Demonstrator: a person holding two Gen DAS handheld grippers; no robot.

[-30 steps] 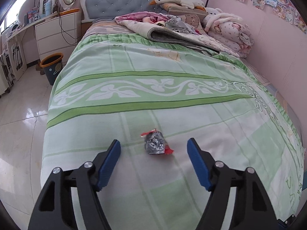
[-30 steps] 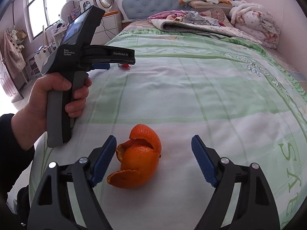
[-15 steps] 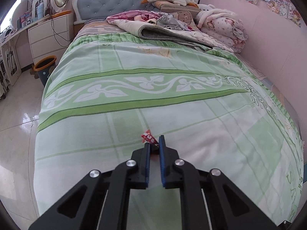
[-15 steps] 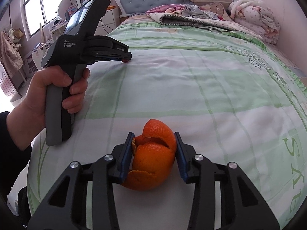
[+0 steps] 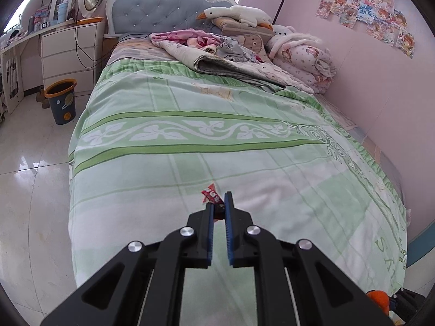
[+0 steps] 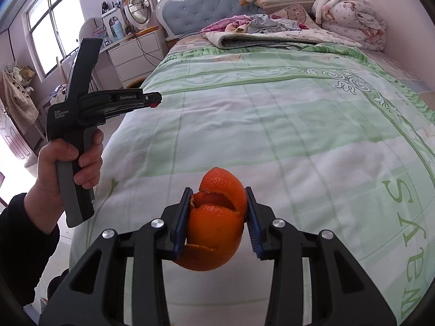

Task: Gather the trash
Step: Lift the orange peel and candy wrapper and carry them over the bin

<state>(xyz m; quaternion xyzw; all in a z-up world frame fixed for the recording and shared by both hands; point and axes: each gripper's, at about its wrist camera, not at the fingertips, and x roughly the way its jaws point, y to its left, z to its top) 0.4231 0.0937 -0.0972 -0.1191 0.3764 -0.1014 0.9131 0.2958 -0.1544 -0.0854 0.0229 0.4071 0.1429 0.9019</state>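
left tool: we see the left tool pressed together on a small red wrapper, pinching only its near end; the rest sticks out past the tips, above the bed.
right tool: our right tool is clamped on the orange peel, pads on both flanks, the peel clear of the green sheet.
where the trash goes: we judge the bin on the floor beside the bed, well apart from both tools, to be the likely drop point.
risk, wrapper: we think the thin foil could slide out on the carry, since so little of it sits between the pads.
risk, peel: the peel is a hollow, split shell; we expect a squeeze could fold it or a loose flap could tear away and drop on the sheet.
risk, carry: with both hands loaded, a swing toward the bin could knock the tools together.
writing, left tool body: "data acquisition system" and "genrobot.ai", read in the right wrist view.
writing, sheet: large green letters at the bed's foot, only partly legible.
writing, wrapper: white marks, too small to read.
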